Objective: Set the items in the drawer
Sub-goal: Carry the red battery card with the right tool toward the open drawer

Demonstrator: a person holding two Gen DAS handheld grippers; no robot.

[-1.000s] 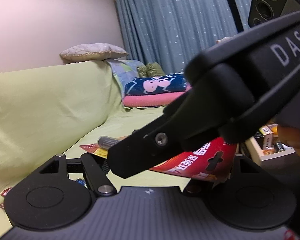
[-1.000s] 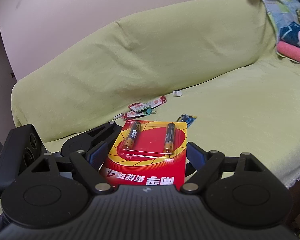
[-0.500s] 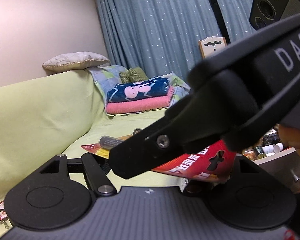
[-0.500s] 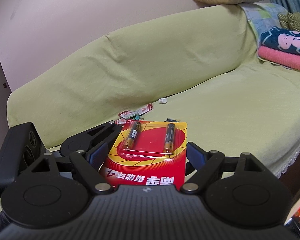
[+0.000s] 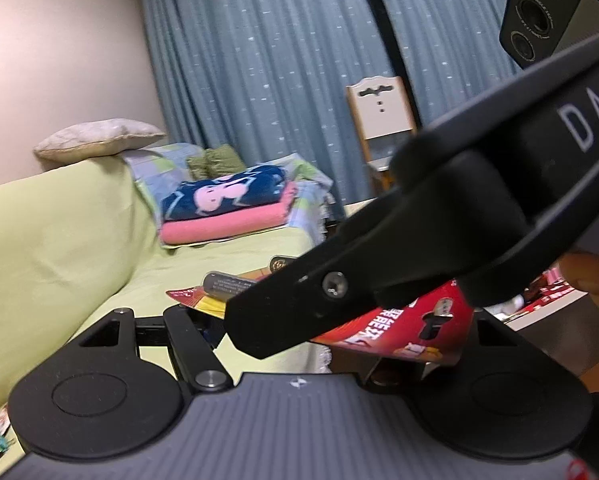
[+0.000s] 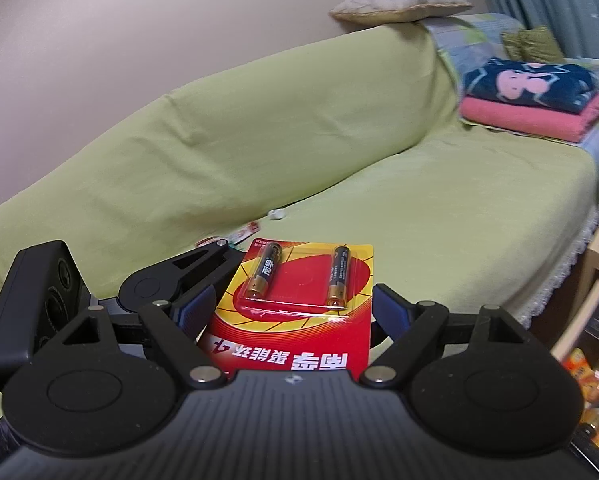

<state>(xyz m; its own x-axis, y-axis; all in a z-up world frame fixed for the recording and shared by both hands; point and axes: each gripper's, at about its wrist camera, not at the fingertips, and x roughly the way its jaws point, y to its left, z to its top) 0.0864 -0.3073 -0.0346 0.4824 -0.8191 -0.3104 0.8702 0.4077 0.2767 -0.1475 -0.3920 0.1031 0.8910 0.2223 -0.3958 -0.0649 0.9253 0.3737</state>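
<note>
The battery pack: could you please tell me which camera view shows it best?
The right wrist view: the battery pack faces the camera between the right gripper fingers, both batteries and the printing visible. The left wrist view shows only its underside edge-on, mostly hidden behind the right gripper's body.

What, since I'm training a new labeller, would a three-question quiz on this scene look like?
1. How many cylindrical batteries does the red-and-yellow cardboard blister card hold?
2. True or false: the card lies flat on the green fabric-covered sofa.
3. Fill in: the card sits between the blue pads of the ___ gripper.
Key: 1 two; 2 false, it is held up off it; 3 right gripper.
</note>
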